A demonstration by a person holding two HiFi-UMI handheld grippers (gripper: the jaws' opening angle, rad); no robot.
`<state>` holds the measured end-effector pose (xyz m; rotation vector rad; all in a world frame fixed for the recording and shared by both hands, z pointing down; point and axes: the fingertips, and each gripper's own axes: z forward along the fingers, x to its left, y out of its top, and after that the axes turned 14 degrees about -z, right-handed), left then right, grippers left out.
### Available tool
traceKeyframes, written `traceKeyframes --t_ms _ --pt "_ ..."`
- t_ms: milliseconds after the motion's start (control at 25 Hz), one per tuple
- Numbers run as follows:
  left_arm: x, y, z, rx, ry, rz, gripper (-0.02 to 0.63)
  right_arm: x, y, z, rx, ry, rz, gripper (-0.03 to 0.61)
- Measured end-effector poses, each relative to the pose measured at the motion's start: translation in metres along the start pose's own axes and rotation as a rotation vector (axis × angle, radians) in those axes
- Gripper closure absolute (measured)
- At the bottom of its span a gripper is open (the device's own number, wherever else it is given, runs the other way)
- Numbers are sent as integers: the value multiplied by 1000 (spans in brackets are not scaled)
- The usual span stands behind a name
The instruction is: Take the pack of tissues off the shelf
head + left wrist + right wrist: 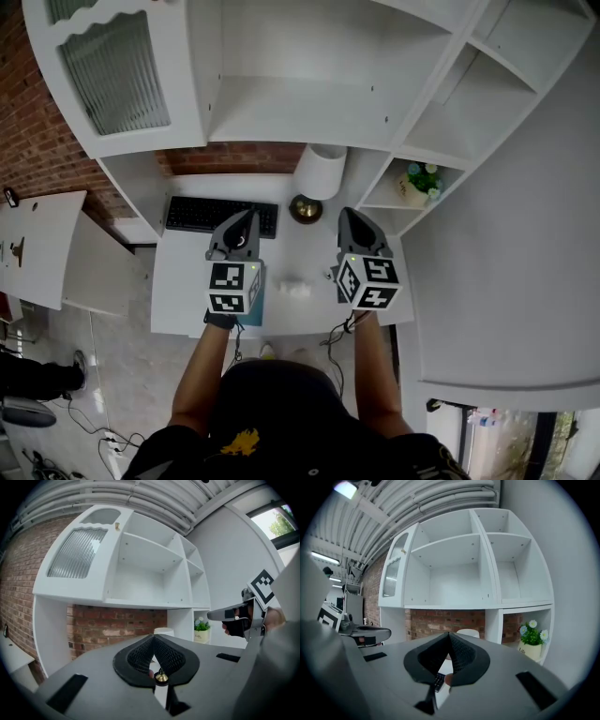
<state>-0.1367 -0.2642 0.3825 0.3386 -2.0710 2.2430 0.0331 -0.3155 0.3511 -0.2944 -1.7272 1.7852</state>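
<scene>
The left gripper (pixel 153 637) has its jaws pressed together with nothing between them. The right gripper (pixel 449 633) is likewise closed tight and empty. Both are held over the white desk (pixel 183 281), tips toward the white shelf unit (pixel 309 108). On the desk between the 2 grippers lies what appears to be the pack of tissues (pixel 296 287), a small, white, soft, crumpled-looking bundle, too small for any print to be read. A flat teal thing (pixel 257 298) shows at the desk's near edge, partly covered by the left gripper in the head view. Further back are a black keyboard (pixel 220 215) and a lamp (pixel 319 173) with a white shade. In the lower right compartment stands a pale flower pot (pixel 530 650) whose front reads "Life".
</scene>
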Motion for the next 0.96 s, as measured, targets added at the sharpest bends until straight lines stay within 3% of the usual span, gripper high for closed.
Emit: traceKeyframes --t_ms 160,560,960 --pt "-5 -4 -2 33 -5 60 597 2 5 -4 -11 -4 -21 577" --pt "-8 3 -13 -13 -17 44 597 2 9 -11 -13 -20 -76 577" --pt "-9 -10 -16 8 -30 60 597 2 7 -14 -21 -27 -98 577"
